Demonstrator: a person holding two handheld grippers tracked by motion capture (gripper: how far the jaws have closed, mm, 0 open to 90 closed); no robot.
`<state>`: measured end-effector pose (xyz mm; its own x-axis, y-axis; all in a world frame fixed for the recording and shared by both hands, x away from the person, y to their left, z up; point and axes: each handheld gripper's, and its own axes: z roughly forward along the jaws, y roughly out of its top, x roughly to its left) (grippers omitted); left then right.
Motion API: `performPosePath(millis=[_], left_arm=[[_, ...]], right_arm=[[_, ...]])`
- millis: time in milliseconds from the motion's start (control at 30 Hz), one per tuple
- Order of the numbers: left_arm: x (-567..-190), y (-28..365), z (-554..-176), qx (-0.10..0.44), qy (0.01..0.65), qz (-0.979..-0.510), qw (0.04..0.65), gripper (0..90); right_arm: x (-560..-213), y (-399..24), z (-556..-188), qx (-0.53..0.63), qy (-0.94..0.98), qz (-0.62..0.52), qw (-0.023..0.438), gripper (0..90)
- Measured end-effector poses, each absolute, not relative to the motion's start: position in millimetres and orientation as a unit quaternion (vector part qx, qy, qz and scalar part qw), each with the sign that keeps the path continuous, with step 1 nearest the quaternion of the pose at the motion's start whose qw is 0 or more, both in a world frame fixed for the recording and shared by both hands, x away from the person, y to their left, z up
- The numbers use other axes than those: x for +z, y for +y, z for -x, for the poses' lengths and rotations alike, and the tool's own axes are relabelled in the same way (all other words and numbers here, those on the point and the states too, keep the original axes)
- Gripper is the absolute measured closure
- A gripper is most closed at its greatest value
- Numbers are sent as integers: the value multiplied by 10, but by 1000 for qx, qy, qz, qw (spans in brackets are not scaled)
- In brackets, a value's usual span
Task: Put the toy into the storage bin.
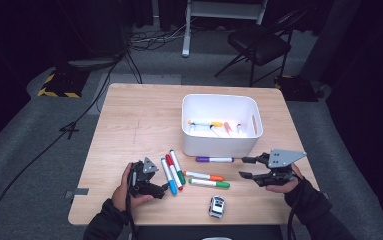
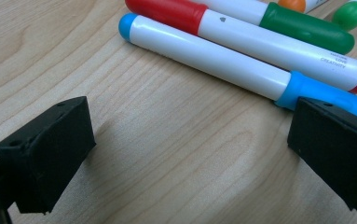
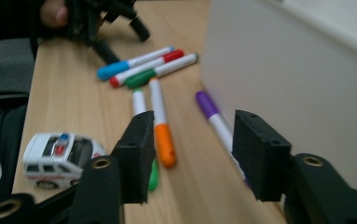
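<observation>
A wooden surface [image 1: 144, 120] seen from above, with a person's two forearms coming in from the bottom edge, each hand holding a hand-held gripper.

The left hand-held gripper [image 1: 163, 188] rests low on the surface at the near left. Its jaws stand wide apart with nothing between them. In the left gripper view, one jaw tip sits right against the blue cap end of the blue marker [image 2: 223, 58]; whether they touch cannot be told.

The right hand-held gripper [image 1: 245, 167] hovers at the near right, pointing left. Its jaws are partly apart and clamp nothing. In the right gripper view, the purple marker [image 3: 216, 119] runs toward the gap between the jaws, lying on the surface just beside the wall of the white bin [image 3: 297, 79].

Six markers lie loose on the surface. The blue marker, a red marker [image 1: 173, 171] and a green marker [image 1: 177, 167] lie side by side, close together, near the left hand-held gripper. To their right, an orange marker [image 1: 204, 176] and a second green marker [image 1: 209, 183] lie roughly parallel, one just nearer than the other. The purple marker lies just in front of the bin.

The bin stands at the middle right of the surface and holds several more markers on its floor.

A small white toy car [image 1: 217, 206] sits near the front edge, between the two hands.

A dark chair [image 1: 259, 42] stands on the floor beyond the surface.
</observation>
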<state>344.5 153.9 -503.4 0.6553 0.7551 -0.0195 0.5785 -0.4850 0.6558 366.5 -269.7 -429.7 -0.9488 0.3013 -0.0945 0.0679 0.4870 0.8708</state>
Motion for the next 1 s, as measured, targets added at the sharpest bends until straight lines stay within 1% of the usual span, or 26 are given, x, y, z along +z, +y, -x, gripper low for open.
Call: performPosePath(millis=[67,133,200,267,433,533,633,767,867,900,933,1000], left_arm=[[-5034,1538,-3445,137,392,-851,322,6],[-5034,1539,-3445,137,392,-851,322,6],[-5034,1539,-3445,137,392,-851,322,6],[-5033,1538,-3440,133,394,-851,321,6],[-5034,1539,-3444,136,392,-851,322,6],[-5033,1539,-3445,137,392,-851,322,6],[-5034,1540,-3445,137,391,-851,322,6],[-5034,1541,-3449,139,390,-851,322,6],[-5033,1539,-3445,137,391,-851,322,6],[-5032,1542,-3448,137,390,-852,322,6],[-5033,1539,-3442,135,393,-851,321,6],[-5034,1539,-3445,137,392,-851,322,6]], right_arm=[[-4459,-2628,-3649,482,866,-90,101,607],[-4571,-2563,-3634,476,872,-74,87,647],[-4655,-2513,-3636,474,875,-69,69,652],[-4735,-2451,-3636,465,880,-67,68,665],[-4874,-2345,-3645,454,888,-62,42,671],[-4941,-2281,-3657,438,896,-59,48,661],[-4992,-2243,-3682,432,899,-65,40,638],[-5018,-2197,-3699,420,904,-67,43,635],[-5021,-2190,-3720,418,905,-73,37,670],[-5020,-2194,-3727,418,905,-76,39,712],[-5022,-2195,-3730,419,903,-80,42,735],[-5022,-2204,-3748,422,902,-77,46,752]])
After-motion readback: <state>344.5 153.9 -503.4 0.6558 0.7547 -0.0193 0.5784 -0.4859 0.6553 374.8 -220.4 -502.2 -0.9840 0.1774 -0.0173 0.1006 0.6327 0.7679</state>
